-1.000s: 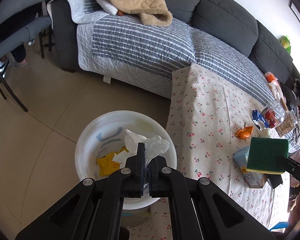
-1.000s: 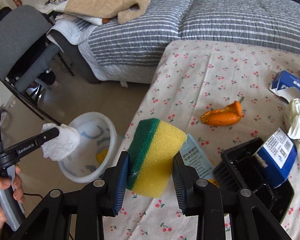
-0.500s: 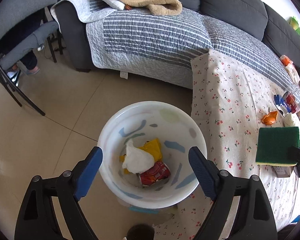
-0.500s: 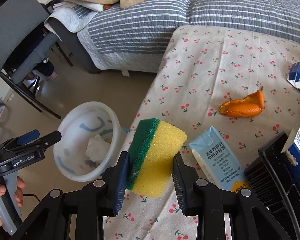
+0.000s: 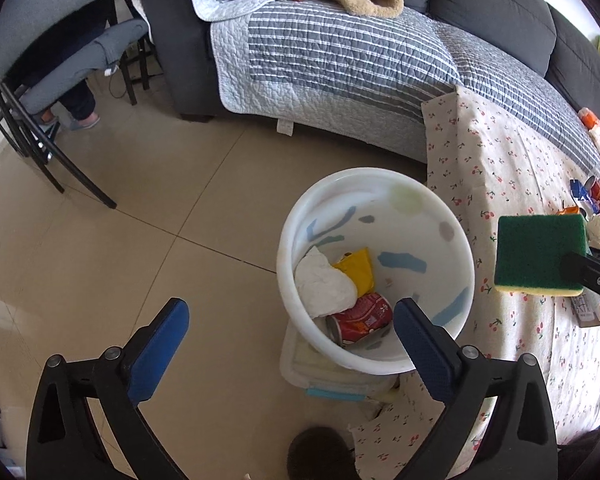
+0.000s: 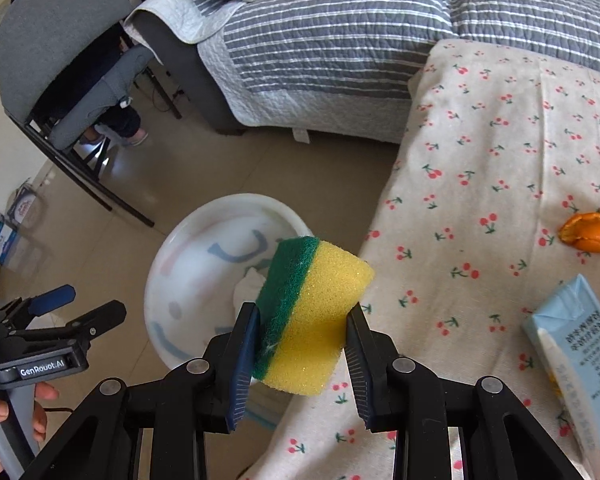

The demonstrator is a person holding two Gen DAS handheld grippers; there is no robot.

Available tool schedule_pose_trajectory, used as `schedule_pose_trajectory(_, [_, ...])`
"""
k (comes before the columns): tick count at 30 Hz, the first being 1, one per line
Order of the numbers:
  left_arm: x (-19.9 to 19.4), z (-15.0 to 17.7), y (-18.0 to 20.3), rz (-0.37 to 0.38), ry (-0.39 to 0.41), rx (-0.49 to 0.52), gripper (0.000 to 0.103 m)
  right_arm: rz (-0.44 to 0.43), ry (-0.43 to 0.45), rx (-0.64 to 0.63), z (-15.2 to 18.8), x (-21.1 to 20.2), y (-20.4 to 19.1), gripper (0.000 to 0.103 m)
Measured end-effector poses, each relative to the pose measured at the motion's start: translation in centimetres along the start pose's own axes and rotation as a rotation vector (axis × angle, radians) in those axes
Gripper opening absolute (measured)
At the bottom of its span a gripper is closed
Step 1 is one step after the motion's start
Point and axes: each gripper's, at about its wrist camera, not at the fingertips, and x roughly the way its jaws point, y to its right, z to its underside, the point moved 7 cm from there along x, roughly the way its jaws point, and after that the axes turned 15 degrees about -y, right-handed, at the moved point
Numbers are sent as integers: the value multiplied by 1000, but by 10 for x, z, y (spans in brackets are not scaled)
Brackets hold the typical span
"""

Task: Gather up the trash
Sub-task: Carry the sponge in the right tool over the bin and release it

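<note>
Left gripper [image 5: 290, 320] empty with jaws wide apart above the white bin [image 5: 374, 268]; right gripper [image 6: 302, 344] clamped on a green-and-yellow sponge [image 6: 310, 316].

The bin stands on the floor just beside the near-left corner of the cherry-print tablecloth [image 6: 500, 152]; inside lie a crumpled white tissue [image 5: 324, 284], a yellow wrapper [image 5: 358, 270] and a red can [image 5: 362, 318] whose printing is too small to read. The left gripper's body reads "GenRobot.AI" in the right wrist view. A light-blue carton [image 6: 576, 364] on the cloth carries small printed text, not legible, and is cut off by the frame edge. An orange peel [image 6: 592, 232] lies at the right edge, partly cut off. The box under the bin is mostly hidden.
</note>
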Motion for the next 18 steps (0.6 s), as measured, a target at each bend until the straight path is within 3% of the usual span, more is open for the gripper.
schedule_pose_trajectory(13, [6,12,-23,-16,-19,-10,103,-3,-11,4,-15,38,-15,41])
schedule_pose_trajectory(15, [6,13,-23,-17,-19,-7,103,5,-20,17,-15,39,-14,49])
schedule_pose_trajectory(16, [6,13,-24,-17,-20,-6,103,6,-20,26,-14,38,-12,59])
schedule_pose_trajectory(18, [7,14,-25,-15,-22,-7,103,21,-14,36,-14,35,-10,61])
